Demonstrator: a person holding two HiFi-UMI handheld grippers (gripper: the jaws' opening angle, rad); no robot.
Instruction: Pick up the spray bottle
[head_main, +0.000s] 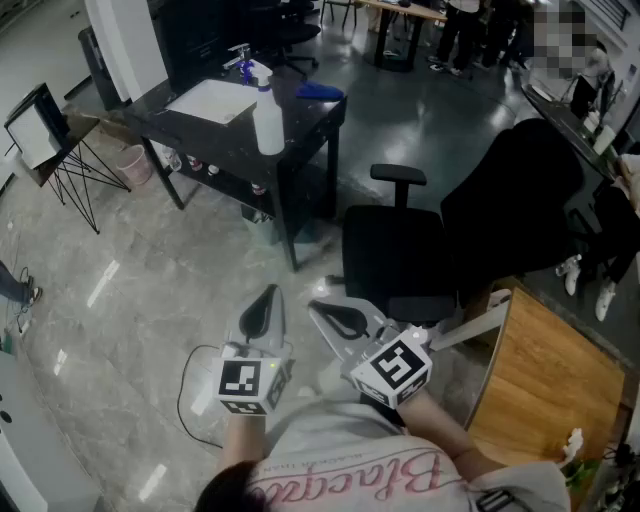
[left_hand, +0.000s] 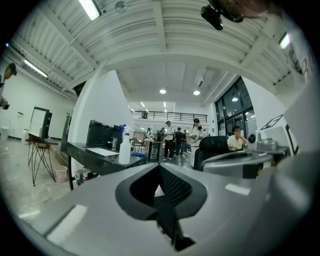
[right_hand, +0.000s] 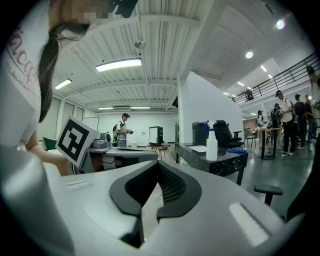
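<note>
Spray bottle (head_main: 267, 115) upright on dark bench (head_main: 305, 122)

White slim body, blue trigger head; near bench's front edge, beside white sheet (head_main: 212, 101). Well apart from left gripper (head_main: 265, 300) and right gripper (head_main: 335, 316), fingers (left_hand: 175, 187) of each closed together, gripping nothing.

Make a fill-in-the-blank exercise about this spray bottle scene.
The white plastic spray bottle with a blue trigger stands upright on a table coloured ___.
The left gripper and the right gripper both have jaws that are ___.
In the head view, the black office chair stands to the table's ___.
Missing: black; shut; right.
</note>
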